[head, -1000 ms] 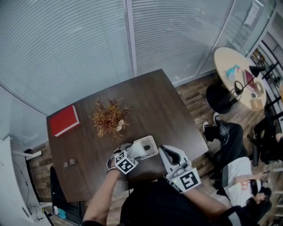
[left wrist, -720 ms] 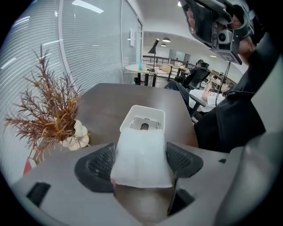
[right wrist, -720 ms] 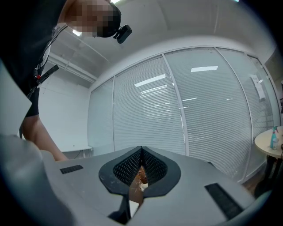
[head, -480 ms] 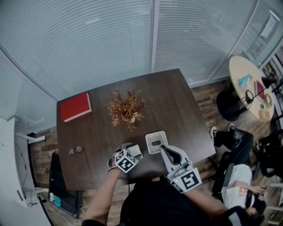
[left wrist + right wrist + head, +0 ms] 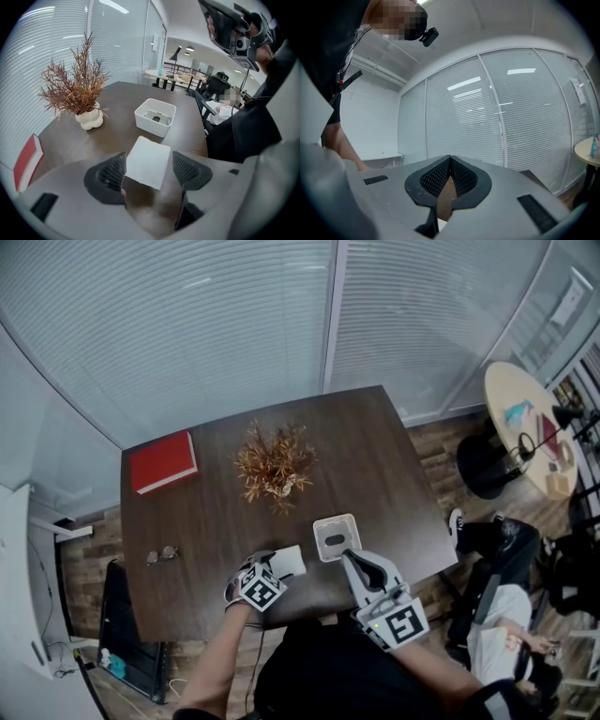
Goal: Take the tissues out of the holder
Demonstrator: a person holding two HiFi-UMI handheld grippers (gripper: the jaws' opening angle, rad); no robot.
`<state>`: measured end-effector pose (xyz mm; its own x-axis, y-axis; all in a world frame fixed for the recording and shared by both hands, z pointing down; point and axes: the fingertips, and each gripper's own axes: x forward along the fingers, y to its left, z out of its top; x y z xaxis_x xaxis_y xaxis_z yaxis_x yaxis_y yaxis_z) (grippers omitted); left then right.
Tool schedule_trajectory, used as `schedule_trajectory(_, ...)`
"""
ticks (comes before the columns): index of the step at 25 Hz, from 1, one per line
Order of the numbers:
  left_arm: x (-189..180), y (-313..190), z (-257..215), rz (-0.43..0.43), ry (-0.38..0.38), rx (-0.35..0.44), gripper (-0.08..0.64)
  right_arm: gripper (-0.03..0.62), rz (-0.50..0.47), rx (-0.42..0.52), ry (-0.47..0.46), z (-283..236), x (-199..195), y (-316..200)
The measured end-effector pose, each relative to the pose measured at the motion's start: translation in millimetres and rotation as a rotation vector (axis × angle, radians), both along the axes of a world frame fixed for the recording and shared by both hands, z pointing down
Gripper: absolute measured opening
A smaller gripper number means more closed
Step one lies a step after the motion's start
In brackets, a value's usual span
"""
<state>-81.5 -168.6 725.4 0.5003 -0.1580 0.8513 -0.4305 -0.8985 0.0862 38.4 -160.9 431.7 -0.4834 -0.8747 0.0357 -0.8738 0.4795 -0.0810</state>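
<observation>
White paper, a flat squared stack of tissues point(image 5: 147, 161), sits crosswise between the jaws of the left gripper point(image 5: 149, 163); the ribbed pads point(image 5: 110, 172) press its two opposite edges. The grip is narrow, closed just to the stack's width, which seems chosen so the soft sheets hold together instead of fanning out.

In the head view the stack hangs over the near part of the dark wooden table point(image 5: 375, 456), apart from the holder point(image 5: 336, 536); whether it is clear of the tabletop or brushes it, I cannot tell. The holder, a white open box, stands on the table a little beyond and to the right. The left gripper view looks into it and finds only a bare floor plate with a hole in it; so I judge the removal essentially done, with setting the stack down the likely remainder.

The right gripper point(image 5: 352, 561) has its tip just beside the holder's near wall (probably so placed to keep the light box from lifting along with the paper). Its own view shows the jaws pressed together tip to tip with nothing between them, aimed up toward the window blinds point(image 5: 525, 117).

A dried plant point(image 5: 277, 465) in a pale vase point(image 5: 90, 118), a red book point(image 5: 164, 462) and a pair of glasses point(image 5: 161, 557) lie farther off, well out of the working space.
</observation>
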Motion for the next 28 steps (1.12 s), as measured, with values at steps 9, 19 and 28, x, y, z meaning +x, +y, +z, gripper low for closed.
schedule_trajectory(9,-6.5,9.0,-3.1,0.023,0.018,0.022,0.311,0.009,-0.016,0.001,0.013,0.1,-19.1,8.8)
schedule_trajectory(19,-8.9,9.8,-9.4,0.048,0.009,0.052,0.311,0.009,0.004,0.022,0.009,-5.3,-21.7,11.8)
schedule_trajectory(28,-14.3,13.6,-15.2,0.014,0.051,0.054,0.311,0.009,-0.001,0.029,0.008,-5.6,-32.7,16.9)
